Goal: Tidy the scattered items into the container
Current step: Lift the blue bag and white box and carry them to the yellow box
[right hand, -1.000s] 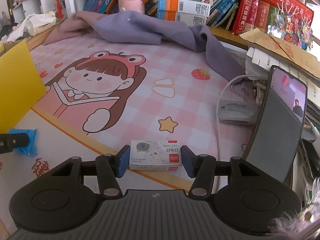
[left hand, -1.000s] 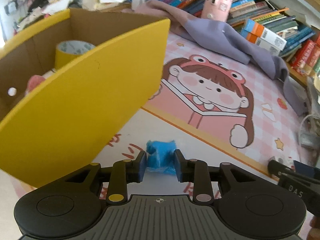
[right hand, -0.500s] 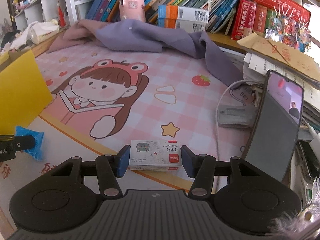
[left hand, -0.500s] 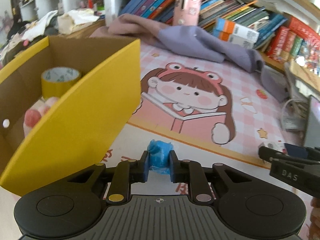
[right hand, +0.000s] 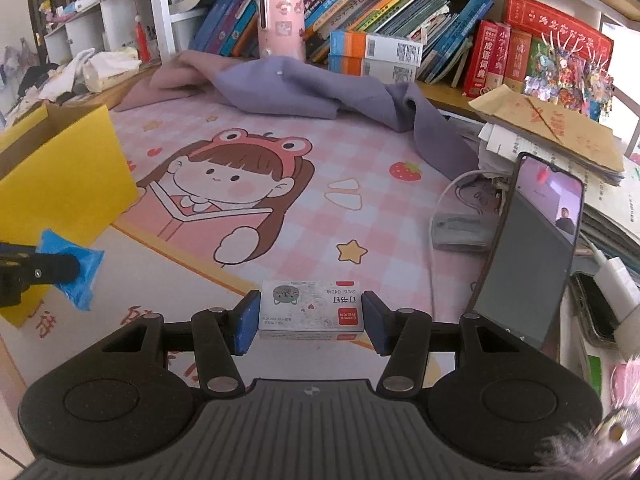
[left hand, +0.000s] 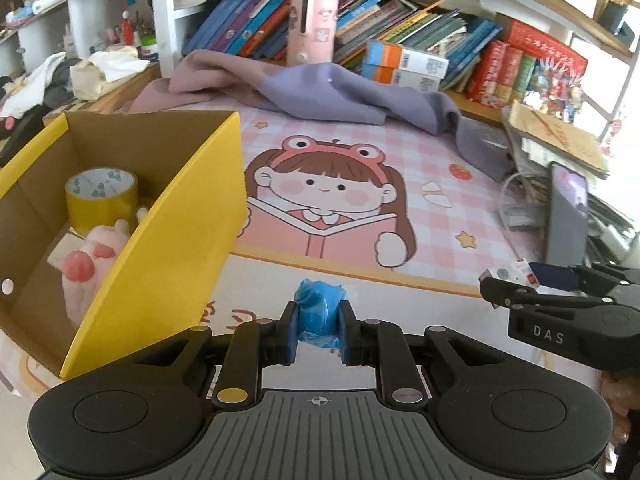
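Note:
My left gripper [left hand: 319,326] is shut on a crumpled blue plastic packet [left hand: 319,312] and holds it above the mat, right of the yellow cardboard box [left hand: 172,240]. The box holds a yellow tape roll [left hand: 102,198] and a pink plush paw [left hand: 92,264]. My right gripper [right hand: 310,318] is shut on a small white staple box [right hand: 310,312], lifted off the mat. In the right wrist view the blue packet [right hand: 74,268] and the yellow box [right hand: 64,184] show at the left. The right gripper [left hand: 516,280] with the staple box also shows in the left wrist view.
A pink cartoon desk mat [right hand: 248,184] covers the desk. A purple cloth [right hand: 320,92] lies at the back before rows of books [right hand: 360,12]. A propped phone [right hand: 532,240], a white cable [right hand: 444,200] and stacked papers [right hand: 552,128] crowd the right side.
My left gripper closed on the blue packet and lifted it up off the mat. My right gripper rose slightly with the staple box held.

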`<state>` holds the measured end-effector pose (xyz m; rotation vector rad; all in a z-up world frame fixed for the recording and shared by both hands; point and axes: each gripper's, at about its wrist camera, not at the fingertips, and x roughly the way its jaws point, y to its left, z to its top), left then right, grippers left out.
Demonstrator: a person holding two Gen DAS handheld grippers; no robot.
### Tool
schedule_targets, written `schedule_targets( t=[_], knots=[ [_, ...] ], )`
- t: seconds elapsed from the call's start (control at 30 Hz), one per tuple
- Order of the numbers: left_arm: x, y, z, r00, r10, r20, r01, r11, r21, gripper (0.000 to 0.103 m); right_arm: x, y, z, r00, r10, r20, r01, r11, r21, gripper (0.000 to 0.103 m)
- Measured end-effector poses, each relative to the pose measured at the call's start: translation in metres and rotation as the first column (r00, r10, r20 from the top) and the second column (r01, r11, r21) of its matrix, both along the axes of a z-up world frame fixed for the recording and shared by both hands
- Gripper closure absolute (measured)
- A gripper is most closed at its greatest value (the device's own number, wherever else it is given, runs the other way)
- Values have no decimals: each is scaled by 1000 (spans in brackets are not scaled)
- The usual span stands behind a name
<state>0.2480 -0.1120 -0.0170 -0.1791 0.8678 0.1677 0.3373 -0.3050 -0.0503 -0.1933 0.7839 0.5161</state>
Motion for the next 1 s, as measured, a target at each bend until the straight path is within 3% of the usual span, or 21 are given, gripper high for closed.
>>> schedule_targets(
  t=[0.4,0.67,1.0],
  knots=[
    [-34,5,27,988,-126,85,128,992,-19,85,-51,-2,35,999,-27,28,26,999,23,52],
    [-67,15,41,964,-235,125,235,972,16,85,-91,3,59,997,-53,57,52,998,30,52],
    [-121,51,42,957,-243,155,247,969,-9,85,-151,37,68,992,-89,88,87,996,25,52]
  ],
)
